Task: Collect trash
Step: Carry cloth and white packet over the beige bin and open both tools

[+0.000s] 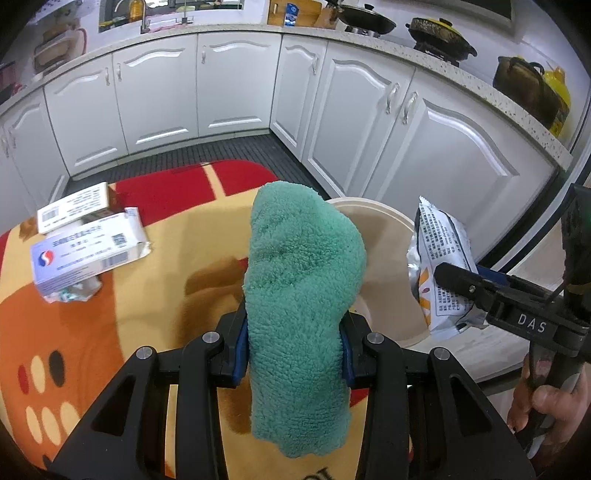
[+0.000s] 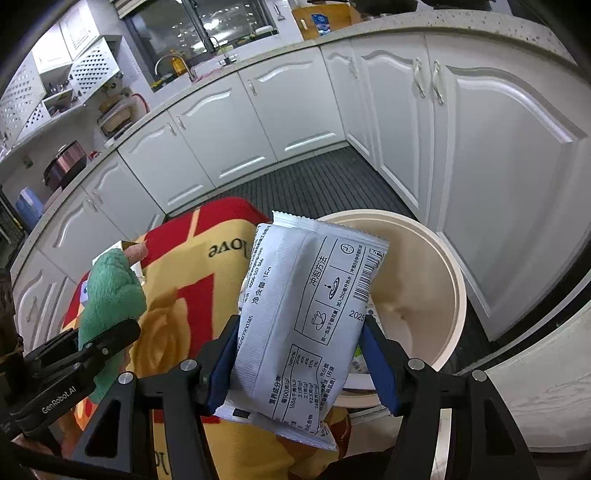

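- While the right tongs (image 2: 301, 354) grip the white packet (image 2: 306, 314) above the bin (image 2: 452, 295), centre it over the opening before letting go.
- The left tongs (image 1: 293, 350) clamp a green cloth (image 1: 301, 291); probably keep it clear of the rim.

white cabinets (image 1: 236, 85) along the back, speckled countertop (image 1: 436, 55) above with black wok (image 1: 365, 18) and yellow pot (image 1: 439, 37); dark ribbed floor mat (image 2: 314, 184) below.

Right gripper (image 2: 301, 363) clamps white sachet (image 2: 306, 314) (barcode side) seemingly over beige bin (image 2: 452, 295).
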